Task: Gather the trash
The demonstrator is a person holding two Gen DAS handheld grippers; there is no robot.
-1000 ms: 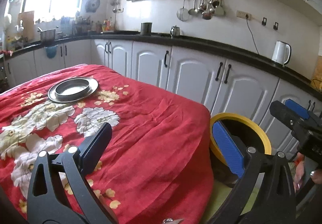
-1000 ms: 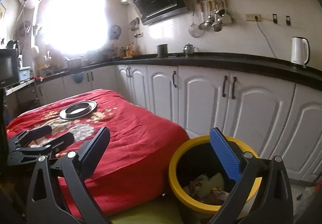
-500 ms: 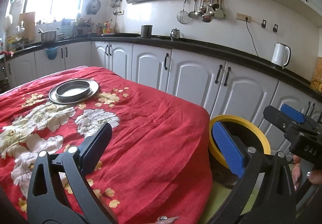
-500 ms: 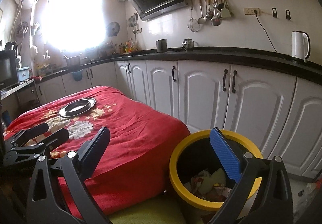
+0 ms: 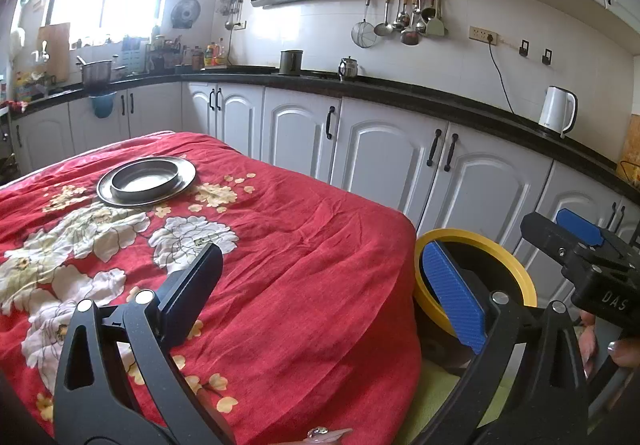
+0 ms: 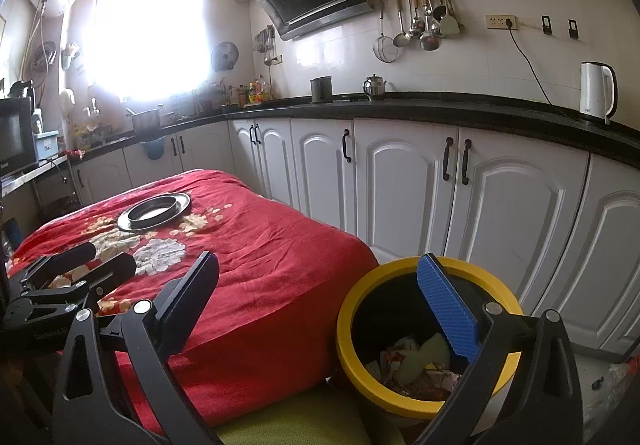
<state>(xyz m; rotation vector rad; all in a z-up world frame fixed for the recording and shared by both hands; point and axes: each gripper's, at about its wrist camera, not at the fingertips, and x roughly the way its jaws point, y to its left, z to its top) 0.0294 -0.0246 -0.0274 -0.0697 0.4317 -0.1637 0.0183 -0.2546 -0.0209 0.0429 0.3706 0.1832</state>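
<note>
A black trash bin with a yellow rim [image 6: 348, 325] stands on the floor at the table's right corner, with crumpled wrappers and paper [image 6: 416, 361] inside. My right gripper [image 6: 316, 301] hangs open and empty above and in front of the bin, its blue pad [image 6: 448, 305] over the bin's mouth. My left gripper [image 5: 324, 293] is open and empty over the red flowered tablecloth [image 5: 304, 245], near the table's corner. In the left wrist view the yellow rim [image 5: 472, 235] shows beyond the cloth, and the right gripper [image 5: 560, 223] is at the far right.
A metal plate holding a shallow metal bowl [image 5: 146, 181] sits on the far side of the table. White cabinets [image 6: 400, 185] under a black counter run close behind the table and bin. A white kettle [image 6: 596, 93] stands on the counter. A yellow-green mat [image 6: 288, 421] covers the floor.
Both cameras have pulled back and tilted up slightly, so more of the kitchen wall shows. Both grippers stay open and empty. Bin, plate and cloth have not moved.
</note>
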